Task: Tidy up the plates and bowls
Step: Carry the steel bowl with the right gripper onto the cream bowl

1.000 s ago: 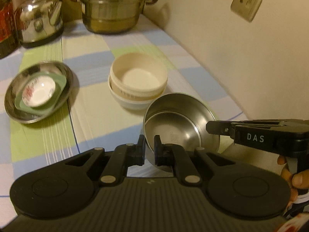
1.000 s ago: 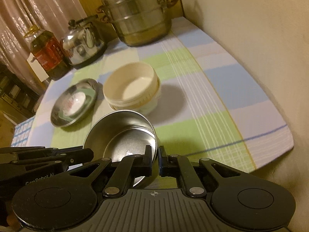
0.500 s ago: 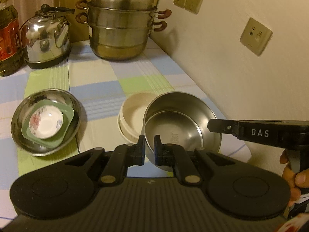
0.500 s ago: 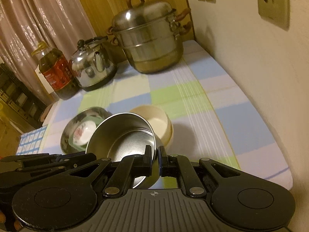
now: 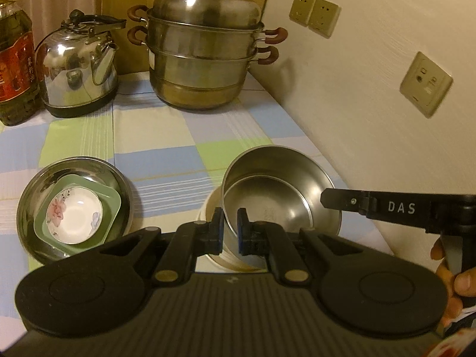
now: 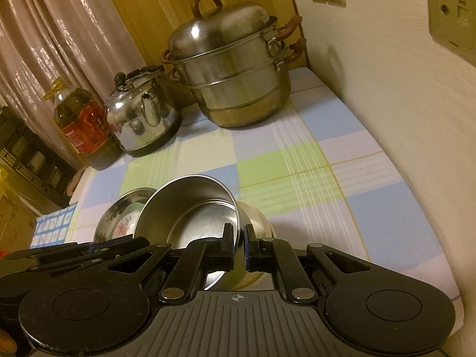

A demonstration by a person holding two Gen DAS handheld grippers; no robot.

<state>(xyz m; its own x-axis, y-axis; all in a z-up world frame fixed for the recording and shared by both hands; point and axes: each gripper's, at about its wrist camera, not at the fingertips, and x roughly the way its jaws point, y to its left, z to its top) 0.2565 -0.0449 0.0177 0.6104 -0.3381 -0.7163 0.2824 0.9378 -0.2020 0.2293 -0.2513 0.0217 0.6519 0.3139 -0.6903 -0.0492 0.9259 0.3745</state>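
Observation:
A steel bowl is pinched at its rim by both grippers. My left gripper is shut on its near rim; my right gripper is shut on the opposite rim of the steel bowl. The bowl hangs tilted just over the stacked cream bowls, which show beneath it in the right wrist view. To the left a steel plate holds a green square dish and a small floral white bowl.
A large steel steamer pot, a kettle and an oil bottle stand at the back of the checked tablecloth. A wall with sockets runs along the right.
Both grippers carried the steel bowl up and toward the cream bowls; it now covers most of them. The view has risen and tilted up.

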